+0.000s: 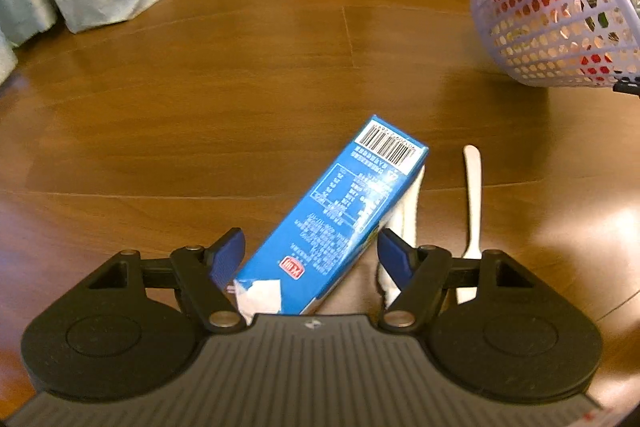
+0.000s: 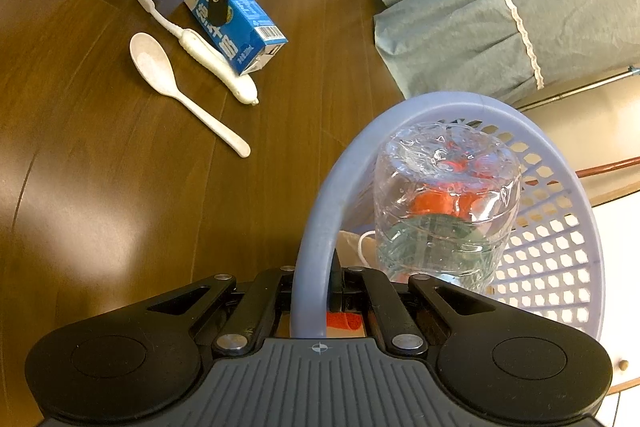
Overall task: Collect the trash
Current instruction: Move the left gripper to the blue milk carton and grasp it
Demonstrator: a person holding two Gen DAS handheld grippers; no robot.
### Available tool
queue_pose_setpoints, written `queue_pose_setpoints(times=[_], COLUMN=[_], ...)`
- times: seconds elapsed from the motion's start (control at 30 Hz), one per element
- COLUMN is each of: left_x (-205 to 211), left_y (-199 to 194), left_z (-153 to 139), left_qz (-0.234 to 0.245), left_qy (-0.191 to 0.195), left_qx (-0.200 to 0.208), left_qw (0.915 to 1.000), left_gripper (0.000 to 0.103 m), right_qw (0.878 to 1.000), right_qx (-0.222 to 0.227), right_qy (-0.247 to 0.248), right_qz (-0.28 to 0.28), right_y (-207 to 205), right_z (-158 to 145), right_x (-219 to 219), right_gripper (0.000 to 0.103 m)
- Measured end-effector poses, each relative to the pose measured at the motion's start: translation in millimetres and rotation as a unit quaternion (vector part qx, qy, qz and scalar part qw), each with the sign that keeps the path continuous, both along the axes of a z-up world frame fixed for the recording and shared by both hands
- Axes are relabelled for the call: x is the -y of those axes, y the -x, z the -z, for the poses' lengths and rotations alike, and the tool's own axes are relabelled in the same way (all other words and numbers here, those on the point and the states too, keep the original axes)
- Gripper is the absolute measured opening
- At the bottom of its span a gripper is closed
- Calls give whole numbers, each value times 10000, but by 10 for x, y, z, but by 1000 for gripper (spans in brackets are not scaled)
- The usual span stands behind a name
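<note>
The left gripper (image 1: 310,253) is straddling the blue rectangular drink carton (image 1: 334,215), fingers spread, its long axis running forward-right between them. The right gripper (image 2: 316,291) is pinching the lavender plastic mesh basket's (image 2: 316,211) rim.

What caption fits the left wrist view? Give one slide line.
Left gripper open around a blue carton on the wooden floor, lavender basket at right.
</note>
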State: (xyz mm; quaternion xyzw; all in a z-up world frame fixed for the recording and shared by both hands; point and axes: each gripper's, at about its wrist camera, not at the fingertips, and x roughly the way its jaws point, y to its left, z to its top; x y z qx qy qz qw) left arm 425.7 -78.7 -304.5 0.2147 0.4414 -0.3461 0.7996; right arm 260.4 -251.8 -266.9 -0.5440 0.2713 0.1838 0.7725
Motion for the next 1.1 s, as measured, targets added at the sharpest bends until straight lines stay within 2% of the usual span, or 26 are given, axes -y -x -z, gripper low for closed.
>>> queue_pose_setpoints(times=[0.07,0.17,0.3,0.53,0.7,0.83,0.9,1.1], left_x=[14,5,-32,-7,50,53,48,-44], left_y=[14,78,146,167,155,159,153,183], left_z=[-6,-22,-34,-15,52,67,60,-90], left_qz=[48,-7,-206,-371,-444,-629,-781,-1251], left_qy=[-39,-51,46,179,36,19,9,116], left_qx=[-88,-175,-322,-192,-95,-74,-101,-165], left_qw=[9999,9998,9993,9990,9990,9980,9969,9919], left_gripper=[55,46,38,39,39,38,33,33], right_qw=[10000,10000,10000,10000,9999,9999,9999,9999], right_qx=[-3,-2,0,2,8,11,5,-4], right_qy=[-10,-25,-51,-60,-73,-87,-88,-65], right_qz=[14,35,64,62,70,81,87,88], right_y=[-7,-6,1,7,9,13,13,7], right_z=[-6,-12,-14,-10,-10,-12,-15,-25], right_x=[4,5,9,13,19,22,28,27], right_gripper=[0,0,0,0,0,0,0,0])
